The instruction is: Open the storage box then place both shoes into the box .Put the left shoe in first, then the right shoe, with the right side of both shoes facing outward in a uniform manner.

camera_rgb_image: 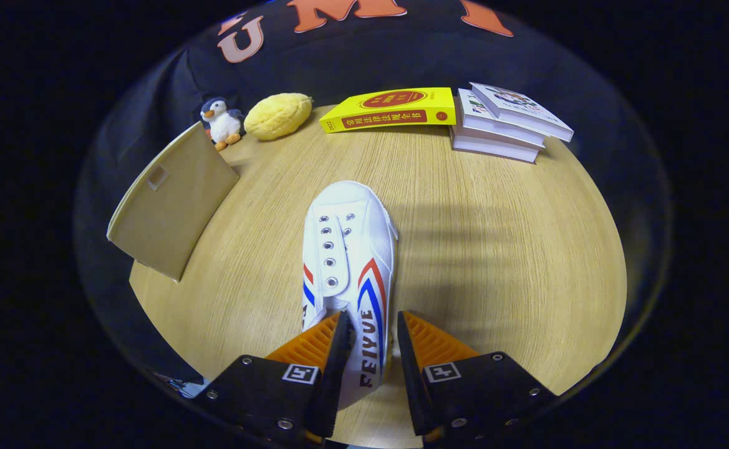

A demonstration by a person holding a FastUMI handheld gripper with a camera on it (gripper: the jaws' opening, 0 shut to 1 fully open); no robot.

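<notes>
We see the white canvas shoe (350,262) lying on the light wooden table (495,262), long axis running straight away from our jaws, toe toward the yellow book (389,109). The gripper (373,330) straddles its heel side wall, jaws apart, not clearly pressing.

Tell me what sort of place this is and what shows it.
Likely a staged recording booth, not a lived-in home: a black cloth wall backs a round wooden table set with props, namely books, a toy penguin and a white shoe whose heel side wall sits between the gripper fingers.
</notes>
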